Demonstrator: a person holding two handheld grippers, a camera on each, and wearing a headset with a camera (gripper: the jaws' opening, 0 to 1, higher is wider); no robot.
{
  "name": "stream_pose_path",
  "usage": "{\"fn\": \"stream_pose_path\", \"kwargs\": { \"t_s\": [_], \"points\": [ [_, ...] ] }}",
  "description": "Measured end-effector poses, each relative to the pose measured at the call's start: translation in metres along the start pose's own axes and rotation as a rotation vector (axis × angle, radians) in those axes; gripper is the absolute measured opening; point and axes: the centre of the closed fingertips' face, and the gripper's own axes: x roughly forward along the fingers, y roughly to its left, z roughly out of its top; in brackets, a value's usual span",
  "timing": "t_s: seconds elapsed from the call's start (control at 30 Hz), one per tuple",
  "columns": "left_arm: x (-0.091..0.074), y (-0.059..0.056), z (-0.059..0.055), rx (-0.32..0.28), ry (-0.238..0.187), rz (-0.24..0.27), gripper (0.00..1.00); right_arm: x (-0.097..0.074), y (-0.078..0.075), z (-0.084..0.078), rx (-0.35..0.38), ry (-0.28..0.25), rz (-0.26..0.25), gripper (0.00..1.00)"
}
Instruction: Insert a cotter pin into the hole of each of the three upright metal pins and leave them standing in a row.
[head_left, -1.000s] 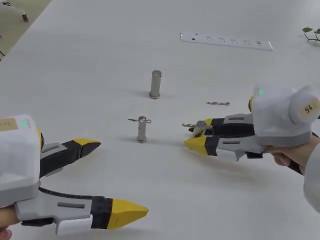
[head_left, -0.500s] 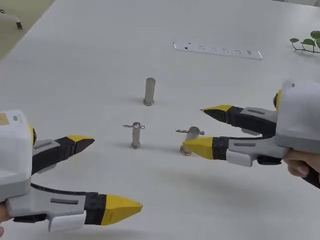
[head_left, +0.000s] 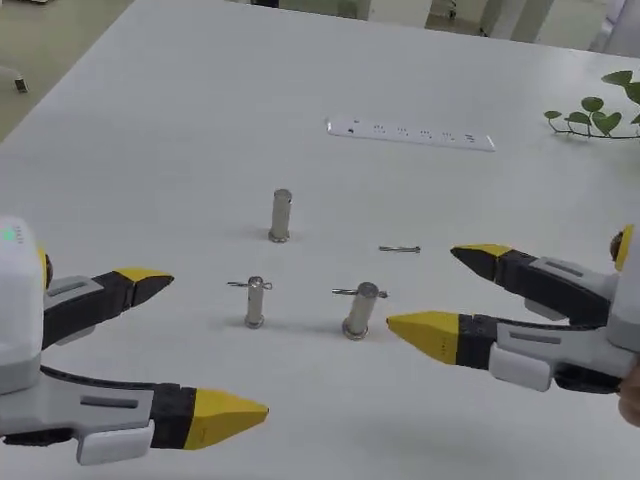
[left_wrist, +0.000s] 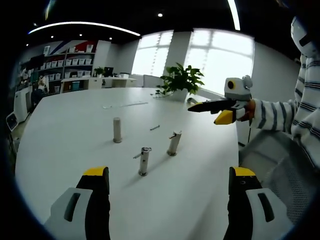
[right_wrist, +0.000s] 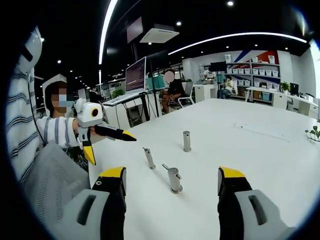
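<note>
Three metal pins stand upright on the white table (head_left: 180, 120). The front middle pin (head_left: 256, 301) and the front right pin (head_left: 359, 309) each carry a cotter pin through the top hole. Behind them, the back pin (head_left: 280, 214) stands bare. One loose cotter pin (head_left: 400, 249) lies flat to the right of the back pin. My left gripper (head_left: 205, 347) is open at the lower left, empty. At the lower right my right gripper (head_left: 450, 290) is open, just right of the front right pin and apart from it. The same pins appear in the left gripper view (left_wrist: 144, 161) and the right gripper view (right_wrist: 173, 179).
A white power strip (head_left: 410, 133) lies at the back of the table. A green plant (head_left: 592, 114) sits at the far right edge. A person in a striped sleeve (left_wrist: 305, 100) holds the grippers. People sit at desks in the background (right_wrist: 175, 90).
The right gripper opened, let go of the front right pin and drew back to the right. That pin now stands with its cotter pin in. The head camera tilted up.
</note>
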Motion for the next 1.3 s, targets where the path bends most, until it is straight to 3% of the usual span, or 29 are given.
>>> {"fn": "stream_pose_path", "kwargs": {
  "t_s": [0.23, 0.4, 0.53, 0.67, 0.93, 1.13, 1.3],
  "points": [
    [0.009, 0.006, 0.016, 0.034, 0.003, -0.011, 0.96, -0.017, -0.005, -0.002, 0.053, -0.011, -0.056, 0.80],
    [0.016, 0.012, 0.026, 0.048, 0.001, -0.010, 0.96, -0.031, -0.010, -0.016, 0.041, 0.063, -0.103, 0.82],
    [0.021, 0.015, 0.031, 0.053, 0.005, -0.018, 0.94, -0.039, -0.009, -0.016, 0.089, 0.042, -0.113, 0.86],
    [0.028, 0.023, 0.041, 0.059, 0.000, -0.017, 0.93, -0.046, -0.009, -0.021, 0.100, 0.071, -0.129, 0.87],
    [0.043, 0.048, 0.061, 0.084, -0.001, 0.001, 0.90, -0.055, -0.004, -0.029, 0.127, 0.094, -0.142, 0.88],
    [0.058, 0.070, 0.082, 0.068, -0.038, 0.010, 0.88, -0.065, -0.007, -0.030, 0.151, 0.092, -0.176, 0.88],
    [0.070, 0.082, 0.090, 0.081, -0.032, 0.003, 0.82, -0.071, -0.009, -0.033, 0.156, 0.107, -0.198, 0.88]
  ]
}}
